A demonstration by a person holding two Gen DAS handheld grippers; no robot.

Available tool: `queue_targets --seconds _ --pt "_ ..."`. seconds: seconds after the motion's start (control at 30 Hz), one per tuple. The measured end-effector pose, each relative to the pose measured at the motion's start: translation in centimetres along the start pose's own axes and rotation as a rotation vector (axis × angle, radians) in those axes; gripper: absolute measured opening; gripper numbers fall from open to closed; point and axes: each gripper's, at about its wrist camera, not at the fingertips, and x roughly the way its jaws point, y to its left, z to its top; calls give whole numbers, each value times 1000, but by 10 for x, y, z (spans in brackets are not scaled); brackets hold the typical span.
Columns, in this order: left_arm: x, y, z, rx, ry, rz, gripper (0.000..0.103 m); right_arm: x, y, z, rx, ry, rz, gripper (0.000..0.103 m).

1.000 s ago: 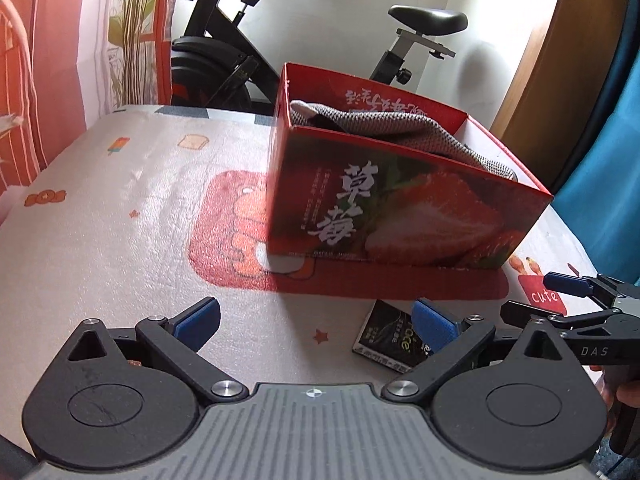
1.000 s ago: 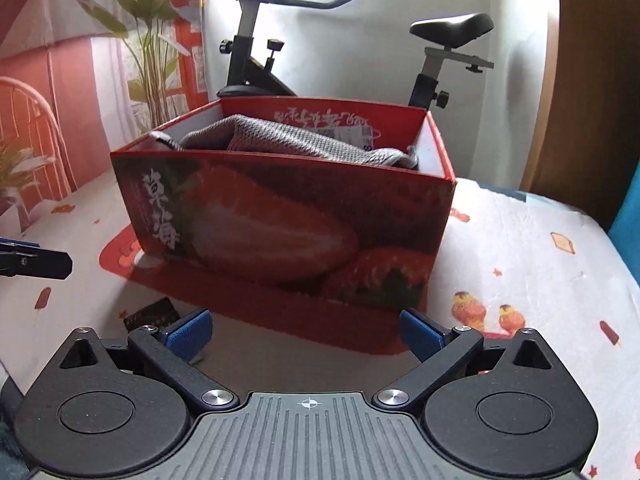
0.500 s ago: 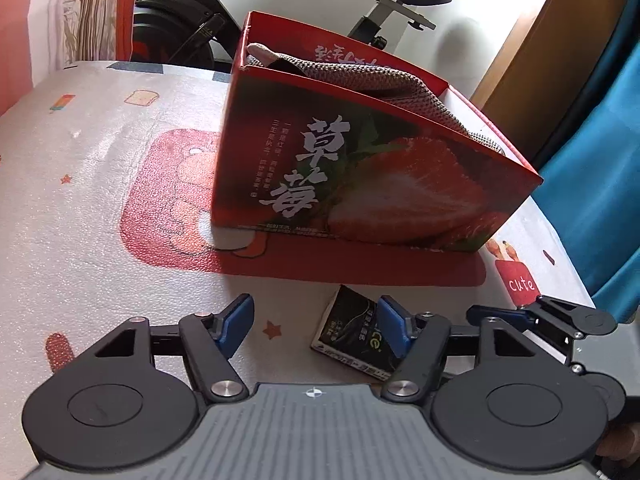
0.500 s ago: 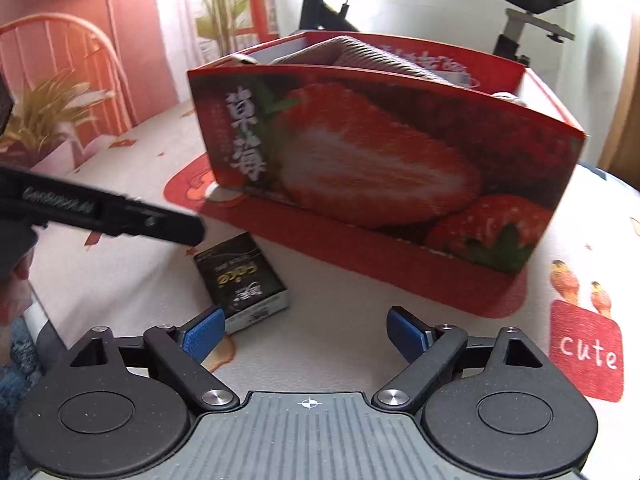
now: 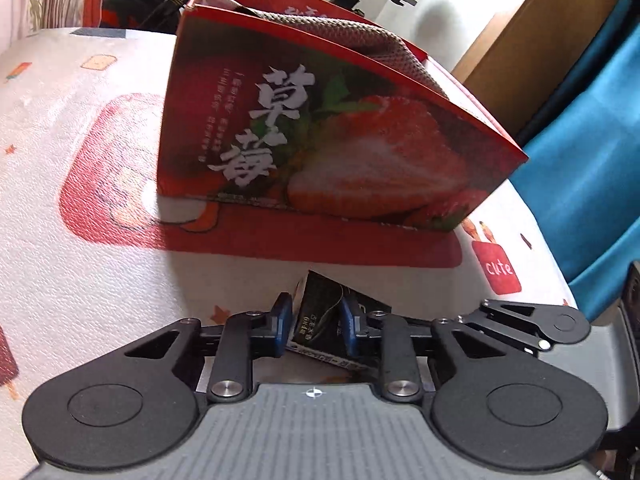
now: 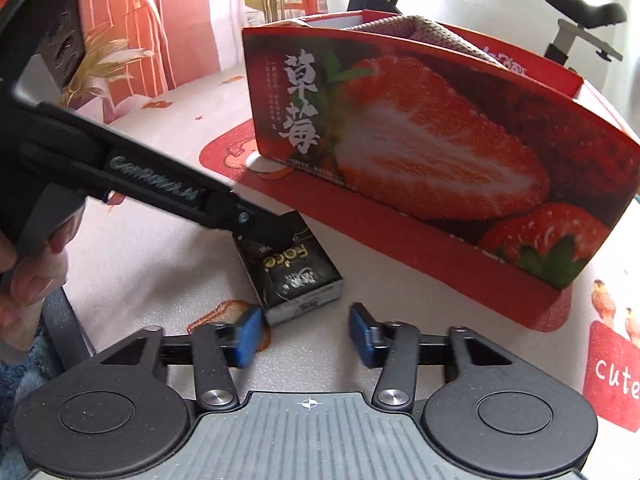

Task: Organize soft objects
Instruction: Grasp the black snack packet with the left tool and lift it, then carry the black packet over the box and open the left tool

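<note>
A black tissue pack [image 5: 320,306] [image 6: 298,276] lies on the tablecloth in front of a red strawberry box [image 5: 340,152] [image 6: 440,152]. A grey knitted cloth [image 5: 360,36] [image 6: 432,30] sits in the box. My left gripper [image 5: 316,322] is closing, and its blue pads pinch the far end of the pack. The right wrist view shows it reaching in from the left [image 6: 272,236]. My right gripper [image 6: 306,334] is also closing. The pack's near end lies just ahead of its pads, apart from them.
The table wears a white cloth [image 5: 80,240] with red cartoon prints. An exercise bike [image 6: 580,12] stands behind the box. A blue curtain [image 5: 592,160] hangs at the right. A person's hand [image 6: 28,272] holds the left gripper's handle.
Both grippers have come down towards the tissue pack and narrowed their jaws. The left pads, wide apart before, now sit against the pack. The pack's end has tipped up a little.
</note>
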Motion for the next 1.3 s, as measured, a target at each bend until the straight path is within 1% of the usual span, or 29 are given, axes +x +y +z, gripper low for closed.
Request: queue_targets --seconds 0.13,0.3,0.47,0.57,0.83,1.07,1.3 --pt "5 -8 -9 -3 15 -26 26 -1 -5 0 13 -7 4 39" --pt "7 -11 -12 -14 9 -16 26 -2 -7 -3 6 -17 5 39" --pt "6 -20 -11 10 10 13 26 -3 -6 -1 11 -11 11 38" --pt "1 -23 -8 12 -2 14 26 -6 -7 1 20 -19 18 38" --pt "-28 -37 6 32 -75 14 27 -30 -6 19 4 -81 15 38" --pt "-60 -59 30 87 -161 24 26 -59 -8 44 -32 -162 -1 38" --pt "-84 -80 61 134 -242 30 27 -86 -12 77 -103 -231 -39 38"
